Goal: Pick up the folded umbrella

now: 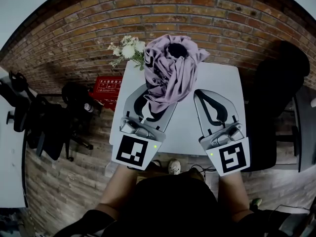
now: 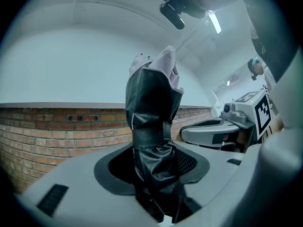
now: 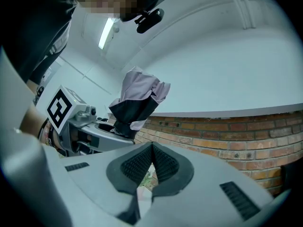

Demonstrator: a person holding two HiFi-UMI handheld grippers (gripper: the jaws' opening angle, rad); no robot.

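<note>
The folded umbrella point(image 1: 170, 70), lilac outside with black lining and a black strap, stands upright above the white table point(image 1: 219, 80). My left gripper point(image 1: 157, 103) is shut on its lower end. In the left gripper view the black wrapped shaft point(image 2: 152, 122) rises from between the jaws point(image 2: 156, 176), which clamp it from both sides. My right gripper point(image 1: 200, 94) hovers to the right of the umbrella, apart from it, shut with nothing held. In the right gripper view its ribbed pads meet at the tip point(image 3: 152, 149). The umbrella point(image 3: 137, 93) and the left gripper point(image 3: 92, 129) show beyond at the left.
A bunch of white flowers point(image 1: 128, 49) stands at the table's far left corner, close to the umbrella. A red crate point(image 1: 106, 90) and a black office chair point(image 1: 47, 122) are left of the table. Another black chair point(image 1: 276, 98) is on the right. Brick wall runs behind.
</note>
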